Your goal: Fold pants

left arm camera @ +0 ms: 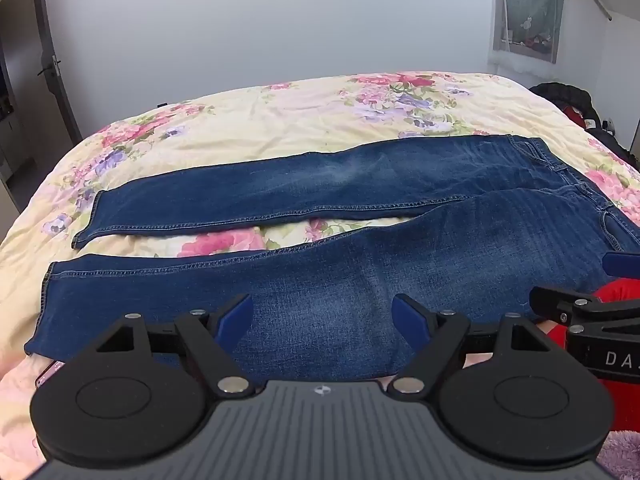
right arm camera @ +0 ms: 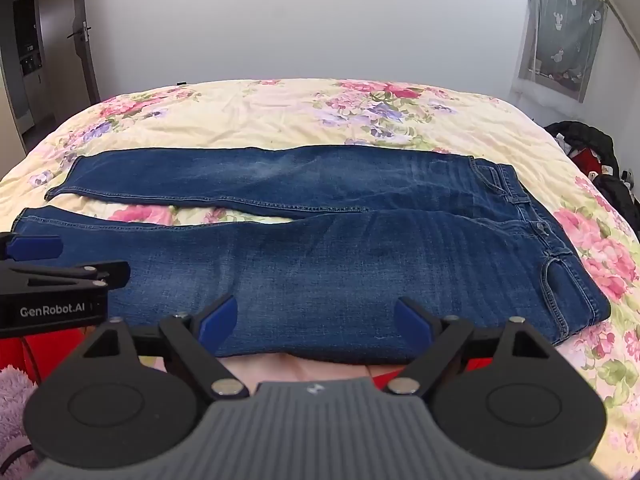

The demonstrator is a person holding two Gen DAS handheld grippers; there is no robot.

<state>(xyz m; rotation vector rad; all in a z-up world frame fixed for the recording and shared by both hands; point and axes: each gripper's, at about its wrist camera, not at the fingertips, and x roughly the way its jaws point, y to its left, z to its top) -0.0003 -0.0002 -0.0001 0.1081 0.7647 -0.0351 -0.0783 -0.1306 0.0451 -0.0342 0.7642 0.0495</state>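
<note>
Floral bedspread (right arm camera: 280, 108) covers the bed in front of a plain white wall, and the blue jeans (right arm camera: 360, 264) lie flat across it, waistband (right arm camera: 520, 200) to the right and both legs running left with a narrow gap of bedspread between them. Left gripper (left arm camera: 322, 316) sits over the near leg around knee level, jaws spread and holding nothing. Right gripper (right arm camera: 316, 318) sits over the near thigh close to the jeans' front edge, jaws likewise spread and empty.
</note>
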